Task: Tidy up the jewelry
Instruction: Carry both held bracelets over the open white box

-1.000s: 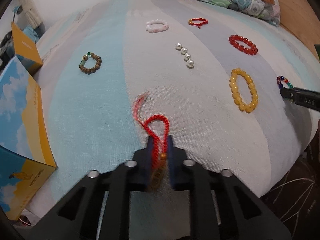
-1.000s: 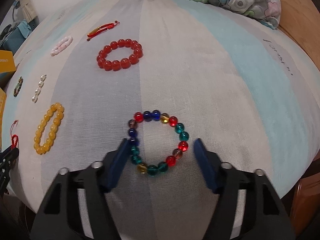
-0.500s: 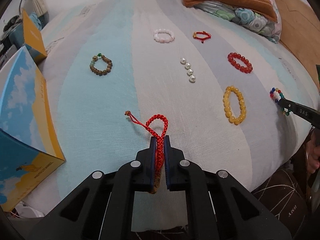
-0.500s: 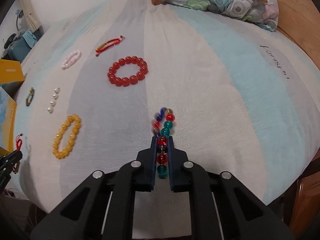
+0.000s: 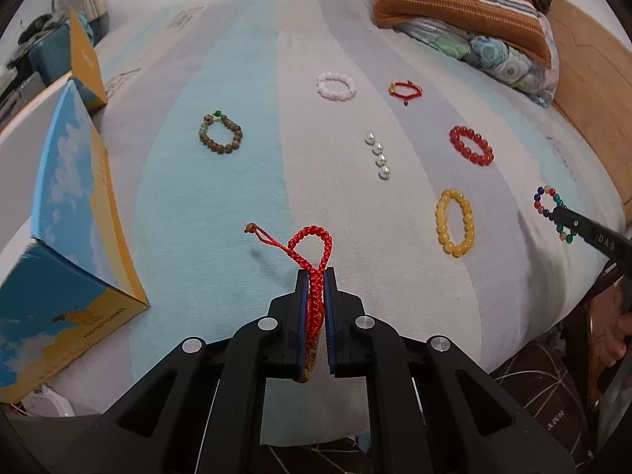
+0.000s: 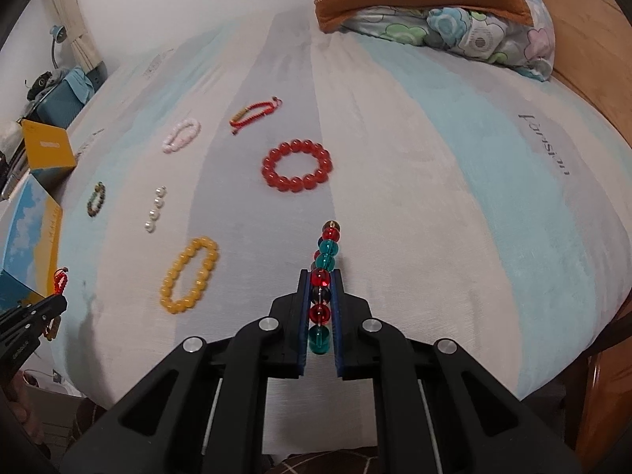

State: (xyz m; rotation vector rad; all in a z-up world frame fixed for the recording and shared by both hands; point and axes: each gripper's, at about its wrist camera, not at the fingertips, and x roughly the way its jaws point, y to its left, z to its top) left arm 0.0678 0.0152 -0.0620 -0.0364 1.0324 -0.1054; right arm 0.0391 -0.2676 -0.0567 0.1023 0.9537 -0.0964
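the striped pale-blue, grey and white bed sheet [image 5: 221, 181] carried everything, with a stack of striped and floral pillows [image 5: 466, 19] at its far end. a blue-and-yellow cardboard box [image 5: 67, 237] with a cloud print stood at the left edge of the bed, its lid raised; its inside could not be seen, so whether any jewelry was already in it could not be told.

six pieces lay loose and well apart on the sheet: a yellow round-bead bracelet [image 5: 454, 222], a red glossy-bead bracelet [image 5: 471, 145], a brown wooden-bead bracelet with green beads [image 5: 220, 133], a pale pink bead bracelet [image 5: 335, 86], a small red cord bracelet with a gold charm [image 5: 404, 90] and a short row of white pearls [image 5: 378, 155]. none of these looked gathered, so most of the sorting seemed still ahead.

two pieces were in hand. the left gripper [image 5: 316, 276] was clenched on a red braided cord bracelet [image 5: 312, 249], its loop and knotted tail sticking out ahead, above the sheet and near the box. the right gripper [image 6: 320, 276] was clamped on a multicoloured glass-bead bracelet [image 6: 326, 252], squeezed flat into a line between the jaws, over the near right part of the bed. the step in hand was likely carrying both to the box.
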